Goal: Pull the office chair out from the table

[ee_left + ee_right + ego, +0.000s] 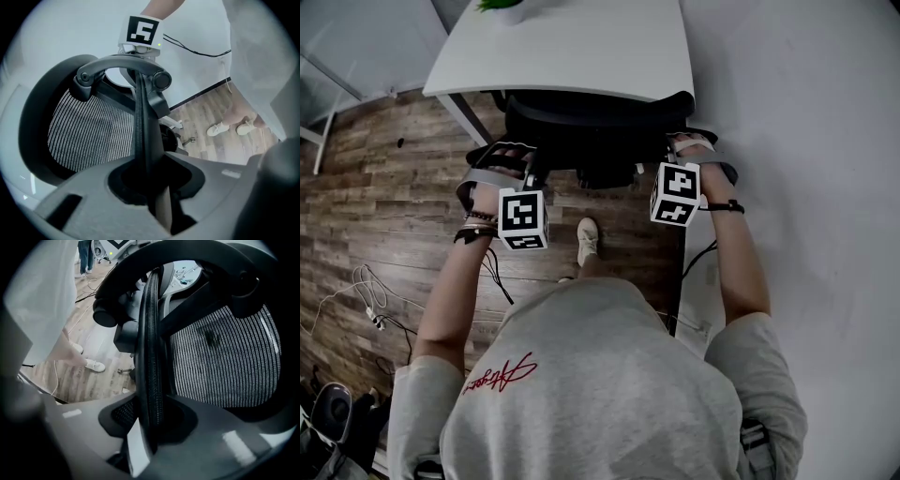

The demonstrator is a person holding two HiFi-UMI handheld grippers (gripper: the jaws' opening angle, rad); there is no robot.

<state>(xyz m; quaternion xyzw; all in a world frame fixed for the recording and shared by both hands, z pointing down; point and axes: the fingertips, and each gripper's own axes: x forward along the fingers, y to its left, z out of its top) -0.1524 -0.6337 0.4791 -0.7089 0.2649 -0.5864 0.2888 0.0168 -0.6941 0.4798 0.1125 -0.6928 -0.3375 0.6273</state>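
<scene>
The black office chair [591, 127] is tucked under the white table [572, 52]. Its seat is mostly hidden, and only the top of the chair back [143, 122] sticks out. The left gripper [502, 157] pinches the thin edge of the back on one side. The right gripper [694, 148] pinches the other edge, a black mesh rim [151, 333]. In both gripper views the edge fills the gap, so the pads are hard to see. A green plant [502, 7] on the table is cut off at the top. One white shoe [588, 239] shows on the wood floor [384, 187].
</scene>
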